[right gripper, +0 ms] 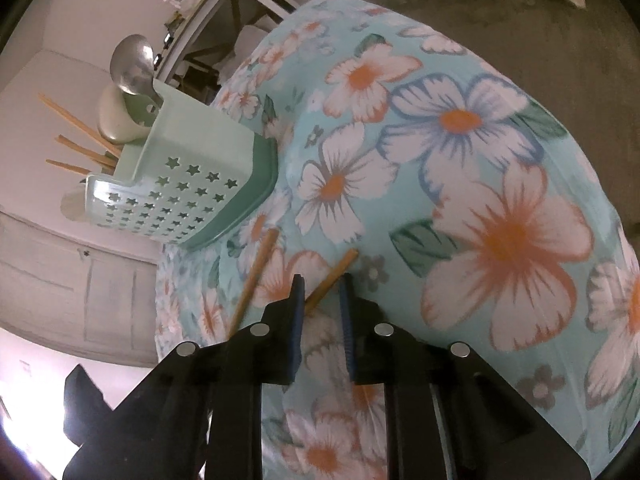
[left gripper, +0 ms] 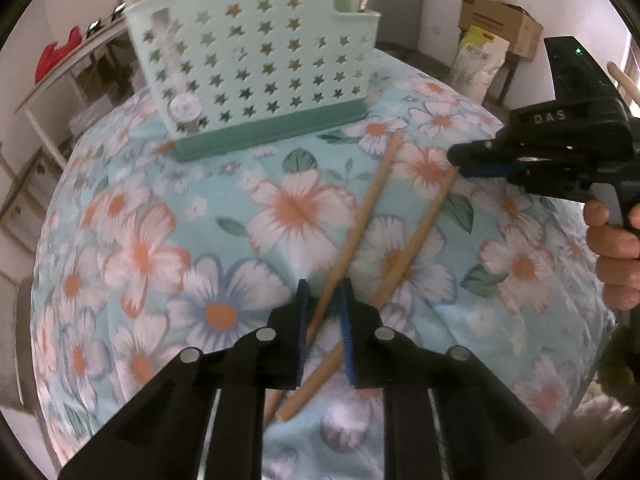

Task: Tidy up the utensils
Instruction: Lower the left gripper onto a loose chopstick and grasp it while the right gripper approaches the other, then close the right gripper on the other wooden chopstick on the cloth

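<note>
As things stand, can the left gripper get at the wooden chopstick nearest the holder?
Probably yes: the left gripper already has that wooden chopstick between its jaws, with nothing covering it; the second chopstick only crosses underneath.

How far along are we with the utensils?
Done: a ladle and several chopsticks already stand in the green caddy. In hand: each tongs, left and right, has a loose chopstick between its fingers on the floral cloth. Left: lifting both into the caddy.

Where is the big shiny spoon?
In the right wrist view, upper left: the spoon stands bowl-up in the star-patterned green holder, beside some chopsticks.
</note>
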Tool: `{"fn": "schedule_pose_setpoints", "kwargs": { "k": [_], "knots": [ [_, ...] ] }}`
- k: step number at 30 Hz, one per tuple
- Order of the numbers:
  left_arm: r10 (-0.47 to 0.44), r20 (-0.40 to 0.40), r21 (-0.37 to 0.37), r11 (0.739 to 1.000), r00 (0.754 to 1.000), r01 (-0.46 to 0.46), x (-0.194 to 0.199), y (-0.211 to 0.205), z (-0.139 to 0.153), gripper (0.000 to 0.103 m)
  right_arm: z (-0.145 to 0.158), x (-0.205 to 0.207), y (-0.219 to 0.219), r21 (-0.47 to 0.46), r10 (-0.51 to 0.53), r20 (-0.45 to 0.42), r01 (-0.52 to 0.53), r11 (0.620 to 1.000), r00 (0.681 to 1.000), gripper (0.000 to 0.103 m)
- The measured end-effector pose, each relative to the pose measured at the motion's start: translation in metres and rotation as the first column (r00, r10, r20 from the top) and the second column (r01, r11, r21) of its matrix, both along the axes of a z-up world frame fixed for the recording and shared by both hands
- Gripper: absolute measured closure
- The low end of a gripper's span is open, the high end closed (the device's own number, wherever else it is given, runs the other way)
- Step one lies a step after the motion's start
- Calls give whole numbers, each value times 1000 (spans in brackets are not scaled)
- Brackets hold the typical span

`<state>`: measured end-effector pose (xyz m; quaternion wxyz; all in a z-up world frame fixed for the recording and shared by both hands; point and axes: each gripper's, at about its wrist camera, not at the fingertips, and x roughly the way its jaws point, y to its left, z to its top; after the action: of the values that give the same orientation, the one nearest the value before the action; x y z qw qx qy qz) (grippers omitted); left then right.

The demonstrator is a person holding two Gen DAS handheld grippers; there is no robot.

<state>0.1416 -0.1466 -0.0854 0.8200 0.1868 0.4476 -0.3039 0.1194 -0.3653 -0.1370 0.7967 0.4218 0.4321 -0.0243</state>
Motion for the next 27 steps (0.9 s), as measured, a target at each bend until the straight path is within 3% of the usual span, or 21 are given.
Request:
{"fn": "schedule_pose_setpoints", "kwargs": {
  "k": [8,14,19,23,27],
  "knots": [
    [140,-183,-121,979,973,-164,-8,41,1,94,8,30,27,-147,92,0,-91,985,996,89],
    [238,-233,-144,951,943,-275,-14,78,2,95,15,49,69,-256,233,-20,-230,939,972,92],
    [253,-259,-188,933,932,-305,-13,93,9,94,16,47,99,-311,314,-38,-310,899,949,95],
    [245,-250,-226,926,937,-302,-1,97,20,77,12,41,105,-310,333,-44,-330,892,942,95],
    [199,-243,-227,940,949,-255,25,78,27,69,9,36,98,-277,336,-43,-334,901,941,95]
  ]
}}
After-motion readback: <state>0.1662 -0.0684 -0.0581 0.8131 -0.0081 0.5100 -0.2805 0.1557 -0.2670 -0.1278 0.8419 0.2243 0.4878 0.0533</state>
